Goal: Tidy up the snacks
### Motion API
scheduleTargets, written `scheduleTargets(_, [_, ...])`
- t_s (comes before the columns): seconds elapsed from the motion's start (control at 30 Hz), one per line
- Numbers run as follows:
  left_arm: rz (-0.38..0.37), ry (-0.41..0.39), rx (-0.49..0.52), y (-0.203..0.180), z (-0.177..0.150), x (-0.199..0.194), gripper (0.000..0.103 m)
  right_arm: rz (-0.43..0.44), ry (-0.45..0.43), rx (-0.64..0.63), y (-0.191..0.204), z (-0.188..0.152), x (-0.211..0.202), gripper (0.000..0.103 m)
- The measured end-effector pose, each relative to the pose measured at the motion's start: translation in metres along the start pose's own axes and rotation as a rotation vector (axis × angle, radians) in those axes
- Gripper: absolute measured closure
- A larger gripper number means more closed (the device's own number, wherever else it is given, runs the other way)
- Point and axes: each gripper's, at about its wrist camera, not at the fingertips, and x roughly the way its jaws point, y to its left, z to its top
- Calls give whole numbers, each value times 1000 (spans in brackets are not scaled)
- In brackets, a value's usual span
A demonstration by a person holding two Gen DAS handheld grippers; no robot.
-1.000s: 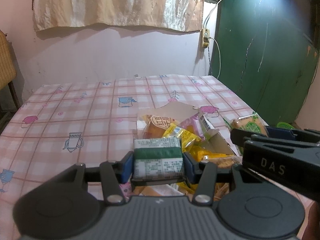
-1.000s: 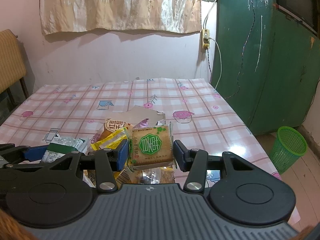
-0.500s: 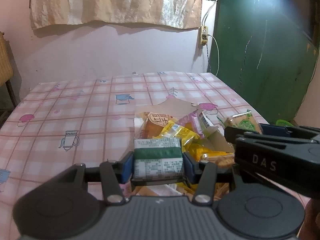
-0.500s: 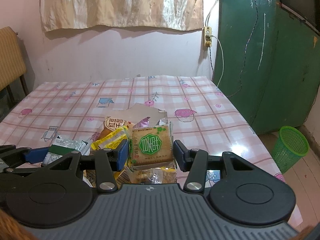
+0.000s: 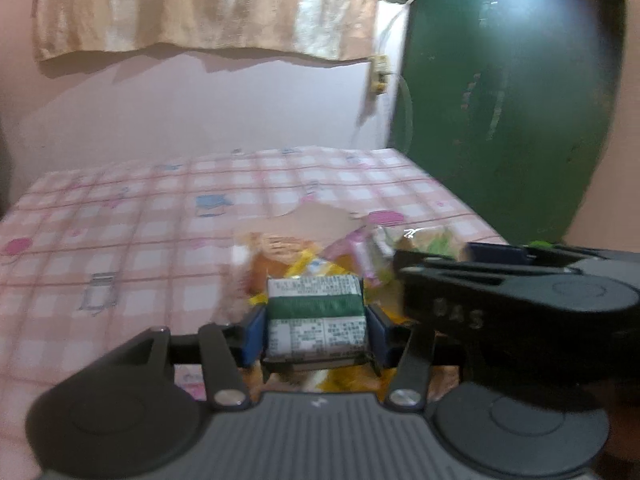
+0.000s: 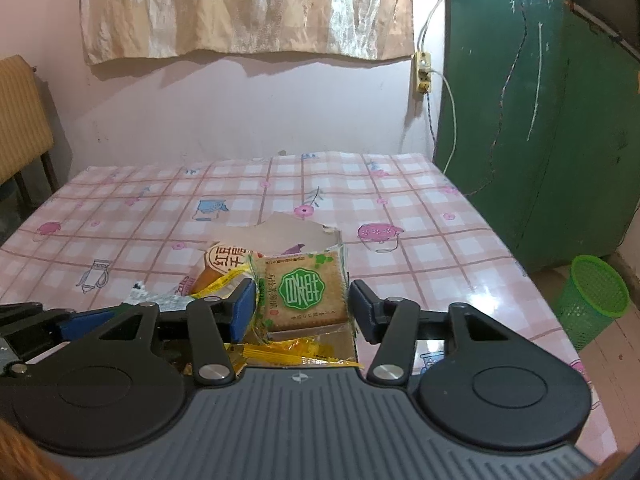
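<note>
Both tongs (image 6: 302, 306) are black with ribbed grey bodies, blue pads (image 5: 254, 334), silver screws and round discs.

A bench (image 6: 420, 264) under a pink checked cloth fills mid-frame. A torn cardboard box (image 6: 288, 232) lies directly on it, lower centre of the frame, with snack packets (image 6: 224, 268) heaped inside.

Dim indoor light, one view smeared and one sharp.

My left wrist view was motion-blurred throughout, the checked tablecloth (image 5: 120, 240) soft, with a bright glare at the green door's (image 5: 520, 80) top. The right wrist view was crisp; the curtain (image 6: 240, 8) threw a shadow on the wall, the tablecloth's right edge shone, and fisheye bending darkened the corners.
</note>
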Motion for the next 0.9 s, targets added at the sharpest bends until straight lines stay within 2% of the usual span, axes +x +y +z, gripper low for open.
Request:
scheduleTargets(0.03, [-15, 6, -3, 0, -1, 2, 47, 11, -5, 2, 0, -1, 0, 29])
scheduleTargets(0.07, [-19, 12, -3, 0, -2, 3, 45, 14, -9, 2, -1, -2, 0, 13])
scheduleTargets(0.1, [-21, 11, -2, 1, -3, 3, 43, 9, -17, 0, -1, -2, -2, 11])
scheduleTargets(0.33, [-1, 19, -10, 4, -4, -11, 39, -11, -52, 11, -7, -2, -25, 11])
scheduleTargets(0.4, [12, 13, -26, 6, -2, -19, 26, -25, -62, 4, -8, -1, -36, 7])
scheduleTargets(0.53, [54, -3, -34, 7, -2, -44, 21, -38, -89, 8, -12, -1, -59, 0])
scheduleTargets(0.6, [88, -14, -38, 7, -4, -57, 10, -40, -102, 3, -13, -3, -71, 0])
scheduleTargets(0.67, [124, -26, -44, 8, -8, -70, 5, -46, -114, -7, -12, -6, -86, 0])
scheduleTargets(0.9, [224, -19, -61, 8, -28, -109, 2, -37, -100, -42, -6, -26, -126, 0])
